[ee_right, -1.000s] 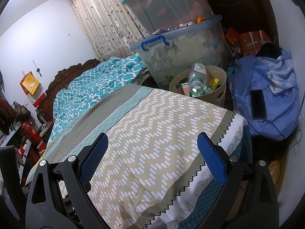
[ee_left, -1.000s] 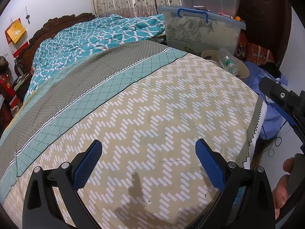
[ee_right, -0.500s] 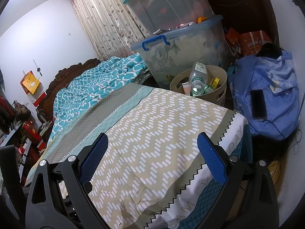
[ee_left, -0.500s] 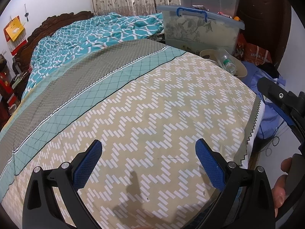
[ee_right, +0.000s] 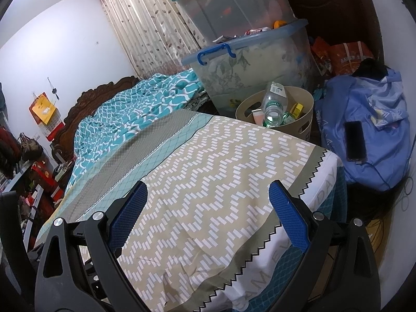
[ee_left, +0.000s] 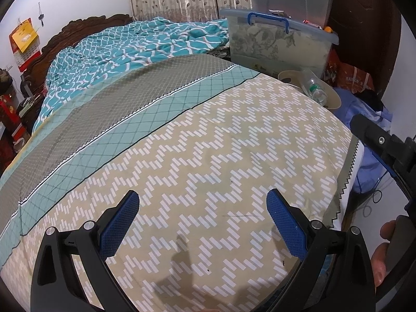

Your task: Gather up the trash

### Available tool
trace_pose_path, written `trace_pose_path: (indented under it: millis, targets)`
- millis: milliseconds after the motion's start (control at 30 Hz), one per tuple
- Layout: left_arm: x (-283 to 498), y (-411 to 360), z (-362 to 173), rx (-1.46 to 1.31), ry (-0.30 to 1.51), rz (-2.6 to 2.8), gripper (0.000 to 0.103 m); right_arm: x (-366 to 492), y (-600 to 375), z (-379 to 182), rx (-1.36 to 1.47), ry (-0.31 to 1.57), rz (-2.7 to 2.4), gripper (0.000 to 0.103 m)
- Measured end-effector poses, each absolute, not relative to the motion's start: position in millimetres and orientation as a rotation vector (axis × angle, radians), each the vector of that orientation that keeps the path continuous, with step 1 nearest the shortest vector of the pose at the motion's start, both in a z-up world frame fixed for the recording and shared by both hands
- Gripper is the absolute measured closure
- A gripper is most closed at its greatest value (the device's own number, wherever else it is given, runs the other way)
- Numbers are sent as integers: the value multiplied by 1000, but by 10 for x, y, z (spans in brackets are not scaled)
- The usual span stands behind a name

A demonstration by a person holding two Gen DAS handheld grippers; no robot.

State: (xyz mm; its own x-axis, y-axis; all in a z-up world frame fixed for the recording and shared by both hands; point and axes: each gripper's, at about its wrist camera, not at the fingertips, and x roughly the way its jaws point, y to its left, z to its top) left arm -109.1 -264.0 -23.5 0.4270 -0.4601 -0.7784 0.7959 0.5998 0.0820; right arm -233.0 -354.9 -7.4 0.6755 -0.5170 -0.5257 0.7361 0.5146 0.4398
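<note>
A beige round bin [ee_right: 306,100] stands on the floor past the bed's far corner. It holds a clear plastic bottle [ee_right: 273,104], a yellow box and other small trash. The bin also shows in the left wrist view [ee_left: 334,96] with the bottle [ee_left: 313,88] lying across it. My left gripper [ee_left: 202,213] is open and empty over the beige zigzag bedsheet [ee_left: 221,156]. My right gripper [ee_right: 208,202] is open and empty above the bed's foot corner. I see no loose trash on the bedsheet.
Stacked clear storage boxes [ee_right: 254,62] stand behind the bin. A blue garment pile [ee_right: 371,135] with a black phone [ee_right: 355,140] on it lies right of the bed. A teal quilt [ee_left: 135,49] is bunched at the headboard. Red bags [ee_right: 345,57] lean by a dark door.
The left gripper has dipped and drawn back slightly, so the bed fills more of its view. The right gripper has barely moved. Both stay open and empty.
</note>
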Motion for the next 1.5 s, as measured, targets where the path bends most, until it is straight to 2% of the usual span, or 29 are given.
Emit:
trace_pose_path:
  millis: [1000, 1500]
  targets:
    - [-893, -2597, -297, 458, 805, -791, 9, -2102, -3567, -162, 661, 394, -738, 9]
    - [-266, -2133, -298, 368, 811, -589, 9, -1412, -3435, -119, 567, 486, -596, 7]
